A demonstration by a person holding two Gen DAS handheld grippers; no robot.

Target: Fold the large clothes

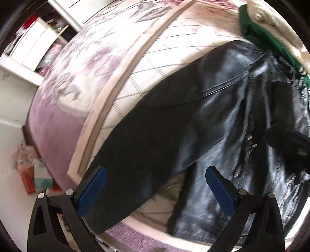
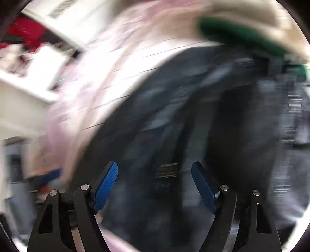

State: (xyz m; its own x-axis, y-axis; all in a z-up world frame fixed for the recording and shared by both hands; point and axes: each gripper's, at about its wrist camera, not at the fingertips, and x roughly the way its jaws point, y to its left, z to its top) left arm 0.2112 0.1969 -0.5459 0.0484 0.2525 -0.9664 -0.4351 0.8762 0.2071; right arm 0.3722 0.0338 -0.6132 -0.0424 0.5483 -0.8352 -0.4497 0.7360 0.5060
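Note:
A black leather jacket lies spread on a bed with a pink and white cover. One dark sleeve runs toward the near bed edge, between the fingers of my left gripper, which is open and above it. The right gripper body shows at the right edge of the left wrist view, over the jacket. In the right wrist view, heavily blurred, my right gripper is open above the jacket, holding nothing.
A green garment and a cream garment lie at the far end of the bed. White shelves stand to the left. Bags and boxes sit on the floor by the bed.

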